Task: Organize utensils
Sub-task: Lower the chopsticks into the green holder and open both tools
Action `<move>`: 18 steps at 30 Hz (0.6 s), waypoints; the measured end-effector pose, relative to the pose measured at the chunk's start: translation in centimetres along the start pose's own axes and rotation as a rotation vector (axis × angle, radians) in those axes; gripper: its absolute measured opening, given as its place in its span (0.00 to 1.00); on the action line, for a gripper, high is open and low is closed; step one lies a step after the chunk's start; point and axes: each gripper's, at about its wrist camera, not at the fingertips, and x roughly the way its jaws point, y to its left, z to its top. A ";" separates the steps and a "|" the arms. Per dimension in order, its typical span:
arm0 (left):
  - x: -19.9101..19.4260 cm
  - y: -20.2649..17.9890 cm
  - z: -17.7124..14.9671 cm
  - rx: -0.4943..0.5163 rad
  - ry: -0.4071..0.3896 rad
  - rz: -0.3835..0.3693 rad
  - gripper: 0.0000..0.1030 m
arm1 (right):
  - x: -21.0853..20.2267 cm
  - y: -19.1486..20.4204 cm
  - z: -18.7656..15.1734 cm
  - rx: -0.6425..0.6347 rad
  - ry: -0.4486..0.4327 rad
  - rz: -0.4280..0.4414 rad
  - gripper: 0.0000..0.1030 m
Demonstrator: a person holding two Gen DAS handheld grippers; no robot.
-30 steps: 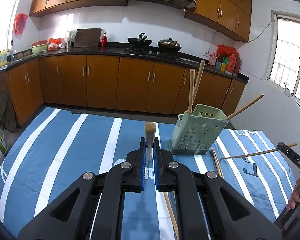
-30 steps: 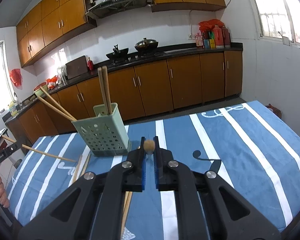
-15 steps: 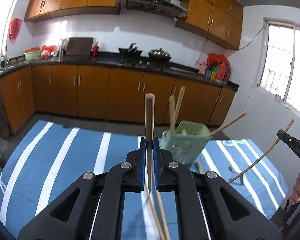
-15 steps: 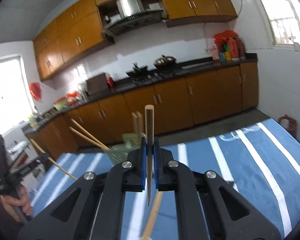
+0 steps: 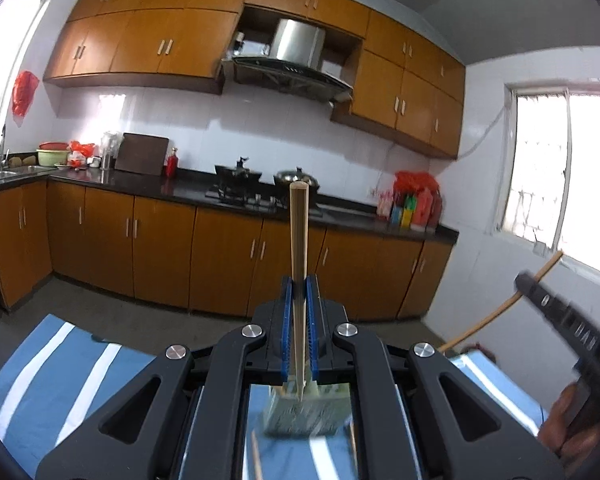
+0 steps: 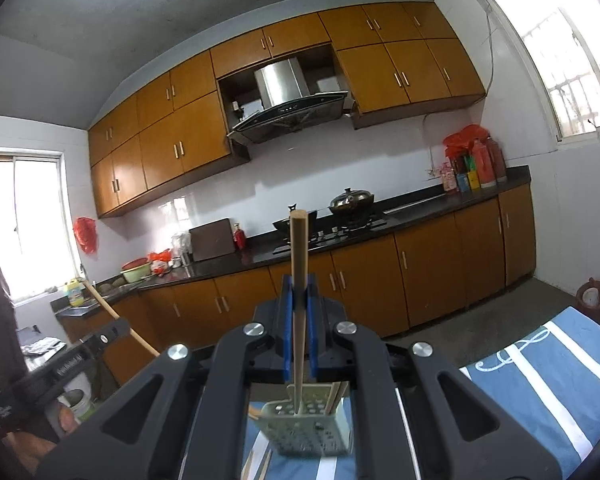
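Left wrist view: I see a chopstick (image 5: 299, 248) upright, pinched between my left gripper (image 5: 299, 300) pads, thick end up, its tip over the green perforated holder (image 5: 306, 412) on the blue striped cloth (image 5: 52, 364). My right gripper (image 6: 299, 304) likewise clamps a second chopstick (image 6: 299, 264) upright above that holder (image 6: 304, 428). Behind stand wooden cabinets (image 6: 428, 272).

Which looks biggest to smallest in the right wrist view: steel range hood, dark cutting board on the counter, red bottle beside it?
1. Steel range hood, clearly the largest.
2. Dark cutting board, mid-sized.
3. Red bottle, smallest.
All three stand along the same back wall, so nearness hardly skews the order.
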 end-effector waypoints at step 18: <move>6.7 -0.1 -3.6 0.008 0.090 0.024 0.07 | 9.1 -1.6 -5.1 -0.007 0.168 -0.035 0.08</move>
